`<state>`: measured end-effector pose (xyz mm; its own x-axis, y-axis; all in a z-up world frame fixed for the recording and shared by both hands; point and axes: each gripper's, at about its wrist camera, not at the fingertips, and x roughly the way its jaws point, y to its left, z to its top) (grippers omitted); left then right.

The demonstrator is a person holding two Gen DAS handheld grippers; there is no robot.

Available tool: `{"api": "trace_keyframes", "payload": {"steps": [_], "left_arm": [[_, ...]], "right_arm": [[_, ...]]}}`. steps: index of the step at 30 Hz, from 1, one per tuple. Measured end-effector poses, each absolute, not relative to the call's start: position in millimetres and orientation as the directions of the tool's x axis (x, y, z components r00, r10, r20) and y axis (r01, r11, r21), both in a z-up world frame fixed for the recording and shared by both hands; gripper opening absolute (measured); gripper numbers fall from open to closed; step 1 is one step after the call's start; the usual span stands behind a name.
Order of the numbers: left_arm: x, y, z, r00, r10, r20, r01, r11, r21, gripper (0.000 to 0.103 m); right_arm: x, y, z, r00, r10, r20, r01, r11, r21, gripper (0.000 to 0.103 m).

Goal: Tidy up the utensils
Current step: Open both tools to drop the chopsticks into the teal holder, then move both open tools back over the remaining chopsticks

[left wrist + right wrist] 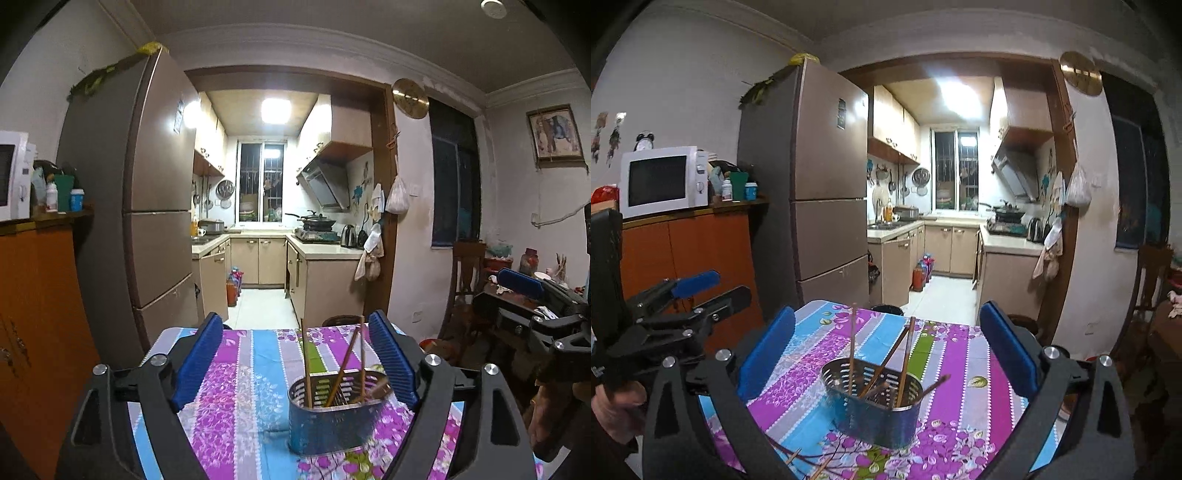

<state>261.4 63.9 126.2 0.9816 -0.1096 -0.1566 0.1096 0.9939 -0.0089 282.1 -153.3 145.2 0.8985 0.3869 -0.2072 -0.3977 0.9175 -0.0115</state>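
A metal utensil holder (334, 413) with a slotted back stands on the flowered tablecloth (236, 369). Several brown chopsticks (306, 362) stand in it. It also shows in the right wrist view (873, 402), with chopsticks (905, 354) leaning inside. More chopstick ends (809, 463) lie on the cloth at the near edge. My left gripper (295, 332) is open and empty, its blue pads (391, 362) wide apart above the holder. My right gripper (886, 325) is open and empty, above and behind the holder.
The table's far edge (886, 310) faces a kitchen doorway. A brown fridge (820, 184) stands left of it, with an orange cabinet (687, 251) and microwave (661, 181). A chair (465, 280) and cluttered furniture stand at right.
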Motion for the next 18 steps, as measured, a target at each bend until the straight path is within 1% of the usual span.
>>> {"api": "trace_keyframes", "payload": {"steps": [4,6,10,13,16,18], "left_arm": [[213.5,64.8,122.8,0.984,-0.126,-0.128,0.128,0.992,0.002,0.085],[182.3,66.9,117.4,0.988,-0.119,-0.097,0.121,0.993,0.011,0.087],[130.8,74.1,98.4,0.992,-0.115,-0.06,0.116,0.993,0.0,0.089],[104.5,78.8,78.2,0.991,-0.118,-0.07,0.118,0.993,-0.011,0.089],[87.0,79.2,48.6,0.987,-0.118,-0.109,0.118,0.993,-0.008,0.089],[77.0,73.1,22.3,0.982,-0.119,-0.145,0.122,0.992,0.014,0.089]], "right_arm": [[235.8,-160.4,142.2,0.912,0.377,-0.161,-0.387,0.921,-0.037,0.097],[210.5,-167.4,138.4,0.919,0.371,-0.136,-0.379,0.925,-0.041,0.097],[167.5,-180.2,120.2,0.926,0.36,-0.113,-0.367,0.929,-0.044,0.097],[139.4,-189.7,93.5,0.93,0.349,-0.118,-0.354,0.935,-0.029,0.097],[119.2,-193.2,63.1,0.933,0.333,-0.136,-0.339,0.94,-0.03,0.097],[107.7,-193.2,41.2,0.928,0.332,-0.168,-0.341,0.94,-0.029,0.097]]}}
